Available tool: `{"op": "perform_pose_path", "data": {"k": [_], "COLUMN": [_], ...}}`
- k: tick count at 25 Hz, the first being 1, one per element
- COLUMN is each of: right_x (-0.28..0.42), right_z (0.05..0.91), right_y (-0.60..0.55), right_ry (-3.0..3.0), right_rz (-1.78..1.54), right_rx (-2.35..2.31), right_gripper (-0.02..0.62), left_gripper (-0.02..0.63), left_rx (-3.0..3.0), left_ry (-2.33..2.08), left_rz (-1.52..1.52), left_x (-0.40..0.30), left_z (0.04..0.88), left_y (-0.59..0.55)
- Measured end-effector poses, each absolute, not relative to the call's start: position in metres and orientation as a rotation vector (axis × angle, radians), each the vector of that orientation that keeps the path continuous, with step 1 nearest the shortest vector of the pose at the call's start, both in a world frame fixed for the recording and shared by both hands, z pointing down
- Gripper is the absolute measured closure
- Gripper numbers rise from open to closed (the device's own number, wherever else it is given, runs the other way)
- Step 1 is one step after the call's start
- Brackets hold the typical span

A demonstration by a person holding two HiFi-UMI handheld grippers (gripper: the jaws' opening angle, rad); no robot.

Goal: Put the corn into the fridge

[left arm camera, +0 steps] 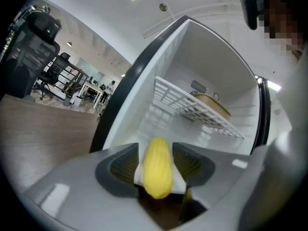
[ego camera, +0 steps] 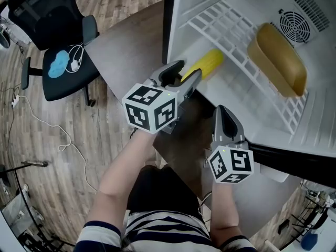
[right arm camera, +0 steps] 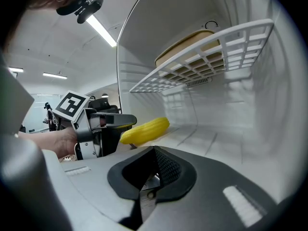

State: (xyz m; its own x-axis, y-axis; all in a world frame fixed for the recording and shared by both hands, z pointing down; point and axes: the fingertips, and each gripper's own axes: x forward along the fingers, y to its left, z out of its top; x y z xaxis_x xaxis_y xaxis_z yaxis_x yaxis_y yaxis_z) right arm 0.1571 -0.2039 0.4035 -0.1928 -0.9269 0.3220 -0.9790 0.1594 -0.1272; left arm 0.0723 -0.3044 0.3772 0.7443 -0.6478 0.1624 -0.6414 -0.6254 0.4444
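Grey ribbed pads (left arm camera: 122, 166) of the left gripper (ego camera: 182, 75) were closed on the corn (ego camera: 208, 63). They pinched only its rear end, so most of the cob stuck out forward past the front edge of the fridge (ego camera: 181, 9), low over the white floor; contact with the floor could not be told. With so short a hold, the cob looked likely to pivot or slip if its tip bumped anything, and if released this near the lip it might roll back out. Lifting it would probably knock it against the wire shelf (ego camera: 231, 30) overhead, which carried a tan container (ego camera: 278, 59). Below the shelf the floor lay bare and ran deep, leaving room to push straight in. The right gripper (ego camera: 222, 112) hung just outside, jaws together and holding nothing.
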Motion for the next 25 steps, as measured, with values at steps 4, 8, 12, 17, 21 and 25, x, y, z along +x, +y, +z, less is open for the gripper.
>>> {"op": "perform_pose_path", "data": {"k": [4,8,12,17,21,25], "right_x": [0.156,0.157,0.156,0.152,0.153,0.156], "right_z": [0.403,0.403,0.404,0.405,0.405,0.406], "right_y": [-0.204,-0.205,-0.207,-0.21,-0.212,-0.212], "right_ry": [-2.257,-2.254,-2.255,-2.258,-2.254,-2.247], "right_rz": [0.461,0.463,0.463,0.456,0.453,0.457], "right_rx": [1.877,1.877,1.867,1.855,1.856,1.86], "right_gripper": [0.604,0.604,0.604,0.604,0.604,0.604], "left_gripper": [0.606,0.606,0.606,0.606,0.606,0.606], "left_rx": [2.518,2.627,2.753,2.83,2.847,2.824], "left_ry": [-0.93,-0.922,-0.958,-0.949,-0.936,-0.888], "left_rz": [-0.016,0.122,0.323,0.427,0.498,0.519], "left_x": [0.059,0.045,0.041,0.049,0.054,0.059], "left_z": [0.375,0.39,0.404,0.408,0.412,0.416], "left_y": [-0.289,-0.268,-0.255,-0.25,-0.252,-0.256]}}
